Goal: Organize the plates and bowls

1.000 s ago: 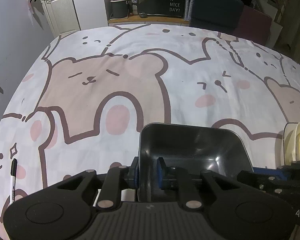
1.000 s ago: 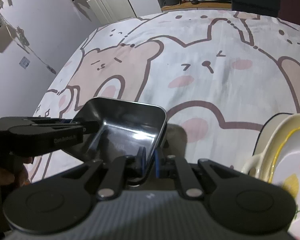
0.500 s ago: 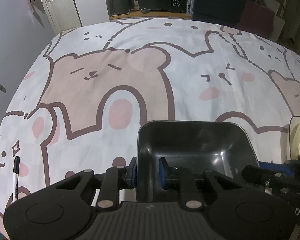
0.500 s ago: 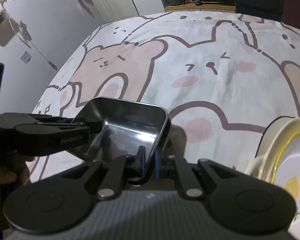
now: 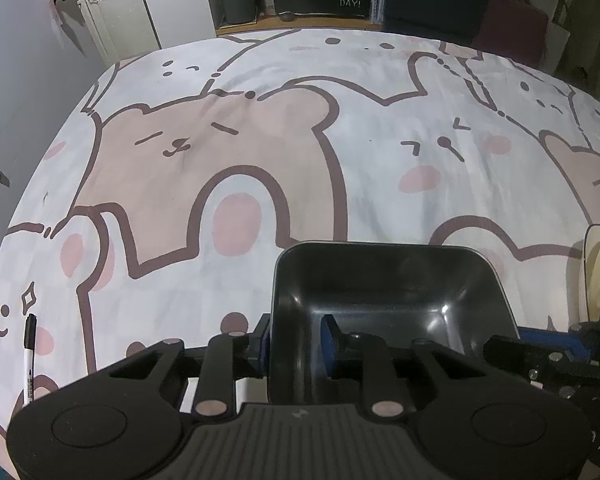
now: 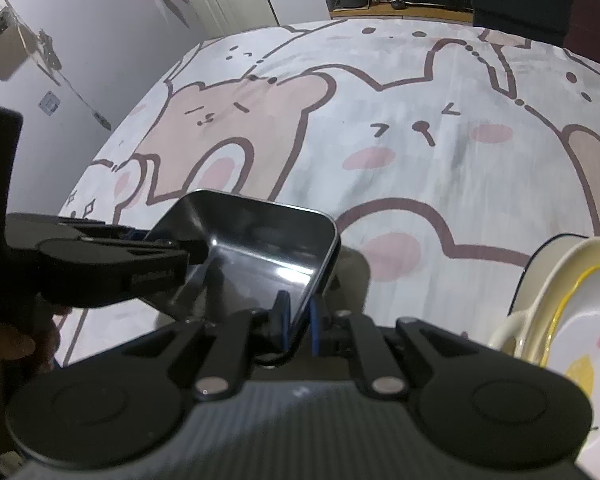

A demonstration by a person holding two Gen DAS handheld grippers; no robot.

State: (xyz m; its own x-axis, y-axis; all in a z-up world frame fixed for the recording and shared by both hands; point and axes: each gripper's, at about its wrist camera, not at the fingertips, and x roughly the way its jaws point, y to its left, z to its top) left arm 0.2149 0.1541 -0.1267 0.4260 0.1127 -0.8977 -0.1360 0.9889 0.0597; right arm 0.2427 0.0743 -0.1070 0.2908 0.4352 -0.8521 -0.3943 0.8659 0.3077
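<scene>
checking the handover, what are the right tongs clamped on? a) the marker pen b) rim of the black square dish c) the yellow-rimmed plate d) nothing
b: the right tongs pinch the near rim of the black square dish, while the yellow-rimmed plate sits apart at the right and the marker pen lies on the cloth.

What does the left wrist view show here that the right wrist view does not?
Only the left wrist view shows the marker pen lying on the bear-print cloth. Only the right wrist view shows the lemon-print plate face-on, stacked with a handled cream dish. Both show the black square bowl, with the right hand-held gripper clamped on its rim.
</scene>
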